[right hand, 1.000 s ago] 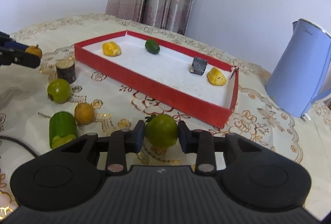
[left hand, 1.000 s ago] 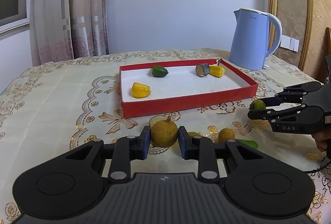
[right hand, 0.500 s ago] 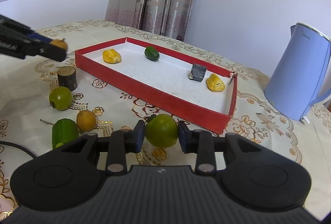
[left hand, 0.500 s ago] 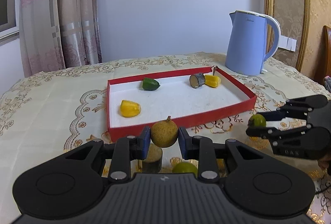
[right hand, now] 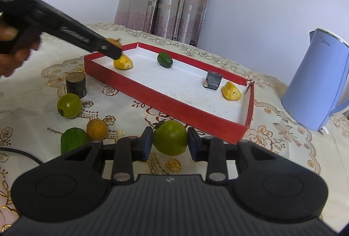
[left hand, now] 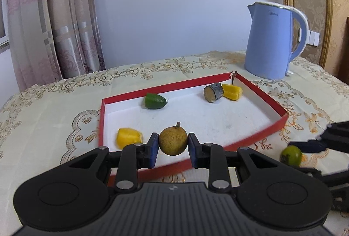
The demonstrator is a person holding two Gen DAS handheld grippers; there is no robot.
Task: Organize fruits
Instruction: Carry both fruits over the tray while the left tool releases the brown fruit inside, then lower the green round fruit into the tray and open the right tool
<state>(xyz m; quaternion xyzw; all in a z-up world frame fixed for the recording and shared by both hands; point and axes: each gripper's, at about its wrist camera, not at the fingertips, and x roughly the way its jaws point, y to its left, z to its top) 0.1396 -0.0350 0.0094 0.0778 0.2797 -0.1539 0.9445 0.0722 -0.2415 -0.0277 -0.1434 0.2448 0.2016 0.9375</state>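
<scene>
My left gripper is shut on a round brown fruit and holds it over the near left part of the red tray. My right gripper is shut on a green round fruit above the cloth, in front of the tray's near wall. In the tray lie two yellow pieces, a green piece and a dark stub. The right gripper and its green fruit show at the right of the left wrist view.
On the cloth left of the tray stand a dark wood stub, a green round fruit, a small brown fruit and a green cucumber piece. A blue kettle stands behind the tray's right end. A black cable lies near left.
My left gripper lifted the brown fruit off the cloth and carried it forward over the tray's near left corner. My right gripper, holding the green fruit, rose a little and moved closer to the tray.
</scene>
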